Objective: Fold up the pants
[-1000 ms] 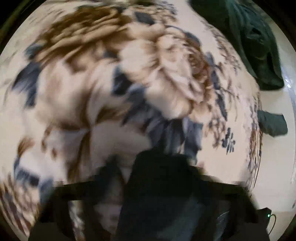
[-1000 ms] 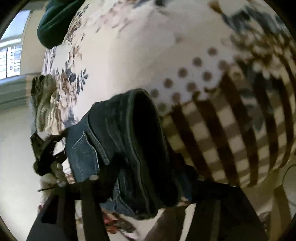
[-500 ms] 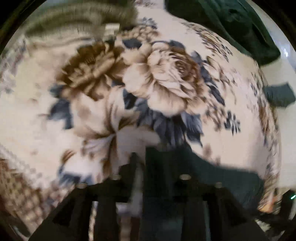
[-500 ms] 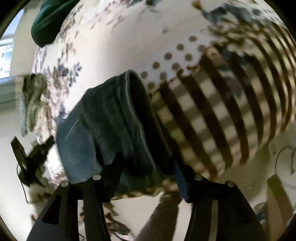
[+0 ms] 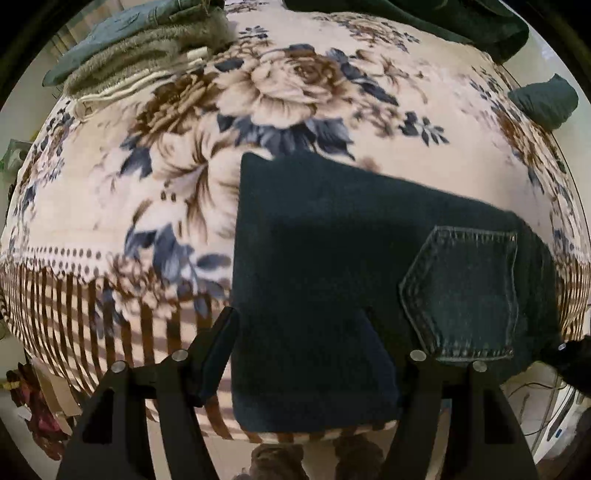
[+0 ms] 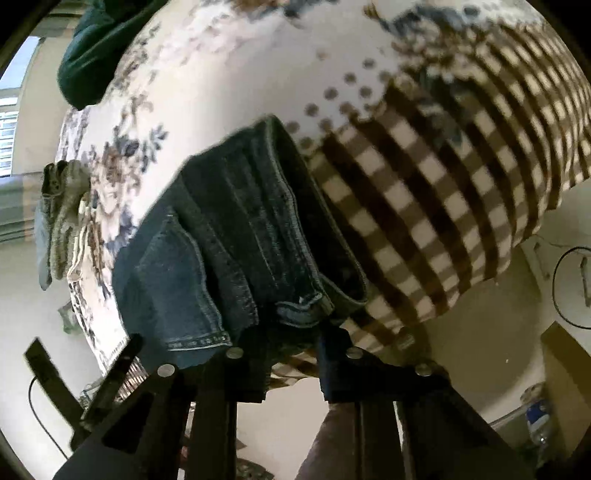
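Note:
Dark blue jeans (image 5: 332, 258) lie folded in a flat rectangle on the floral blanket (image 5: 147, 184), back pocket (image 5: 465, 291) up, near the blanket's front edge. My left gripper (image 5: 299, 325) is open above the near end of the jeans, holding nothing. In the right wrist view the folded jeans (image 6: 236, 243) show their stacked layers and waistband edge. My right gripper (image 6: 291, 354) sits at that edge, fingers (image 6: 332, 365) on either side of the denim, seemingly shut on it.
A stack of folded grey-green clothes (image 5: 140, 55) lies at the far left of the blanket, also seen in the right wrist view (image 6: 62, 214). Dark green garments (image 5: 443, 18) lie at the far right. The blanket's striped border (image 6: 443, 184) hangs over the bed edge.
The left gripper has let go of the jeans and drawn back; the jeans now lie flat on the blanket. The right gripper has lowered its end of the jeans.

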{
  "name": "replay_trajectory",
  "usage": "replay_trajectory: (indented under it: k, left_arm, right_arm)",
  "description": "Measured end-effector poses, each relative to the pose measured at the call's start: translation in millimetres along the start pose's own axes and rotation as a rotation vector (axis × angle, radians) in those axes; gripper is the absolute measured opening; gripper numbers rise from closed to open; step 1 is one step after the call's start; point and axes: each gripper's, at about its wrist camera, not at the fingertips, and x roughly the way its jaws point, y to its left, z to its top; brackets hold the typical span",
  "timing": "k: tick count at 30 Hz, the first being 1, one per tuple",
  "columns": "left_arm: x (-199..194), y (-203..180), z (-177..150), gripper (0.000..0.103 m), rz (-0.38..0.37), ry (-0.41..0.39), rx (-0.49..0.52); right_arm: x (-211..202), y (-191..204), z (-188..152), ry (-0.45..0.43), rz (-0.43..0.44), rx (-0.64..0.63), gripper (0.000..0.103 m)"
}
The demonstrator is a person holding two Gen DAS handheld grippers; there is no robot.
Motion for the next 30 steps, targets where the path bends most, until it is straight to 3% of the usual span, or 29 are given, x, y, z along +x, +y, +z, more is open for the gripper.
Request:
replay_trajectory:
  k: [5,8,10,12,14,16,17,18,19,20,23,27,30]
  left_arm:
    - [0.4,0.4,-5.3,0.065,0.002,0.006,-0.004]
    - [0.3,2.7,-5.2,0.065,-0.009,0.008,-0.005]
    - [0.4,4.8,-4.4,0.065,-0.008,0.009,-0.006]
    - [-0.6,5.9,-3.5,0.065,0.002,0.004,-0.006]
    - [-1.7,9.1,-2.2,0.065,0.004,0.002,-0.007]
    - [-3.1,15.7,-0.9,0.065,-0.021,-0.003,-0.032]
    - [-3.2,19.8,-0.3,0.065,-0.040,-0.002,-0.049]
    - [-2.7,24.4,1.0,0.076,-0.066,0.001,-0.072]
    - [-1.6,29.9,2.5,0.093,-0.101,0.005,-0.098]
    - [-0.3,35.4,3.8,0.097,-0.136,0.007,-0.124]
    - [7.8,52.2,7.2,0.097,-0.220,0.022,-0.207]
    - [25.1,68.7,10.6,0.097,-0.262,0.049,-0.277]
    - [40.4,76.1,10.4,0.097,-0.306,0.083,-0.316]
  right_arm:
    - [-21.8,9.3,0.6,-0.025,0.019,-0.044,0.019]
    - [-16.7,0.8,1.6,-0.027,-0.049,-0.083,0.019]
    - [-0.3,-15.8,1.9,0.020,-0.081,-0.058,0.019]
    - [15.6,-29.8,3.8,0.062,-0.059,0.008,0.024]
    - [15.0,-36.9,6.3,0.068,-0.006,0.040,0.036]
    - [7.0,-48.6,4.5,0.055,0.056,0.089,0.067]
    - [4.3,-53.9,2.9,0.054,0.079,0.105,0.072]
    - [1.6,-59.8,0.3,0.054,0.106,0.124,0.074]
    - [1.4,-64.5,-2.5,0.060,0.145,0.133,0.074]
    - [4.5,-68.5,-5.8,0.081,0.179,0.139,0.075]
    - [20.2,-73.1,-12.7,0.121,0.269,0.158,0.075]
    - [50.5,-68.7,-11.4,0.136,0.428,0.207,0.075]
    - [70.5,-69.5,-7.9,0.112,0.466,0.260,0.072]
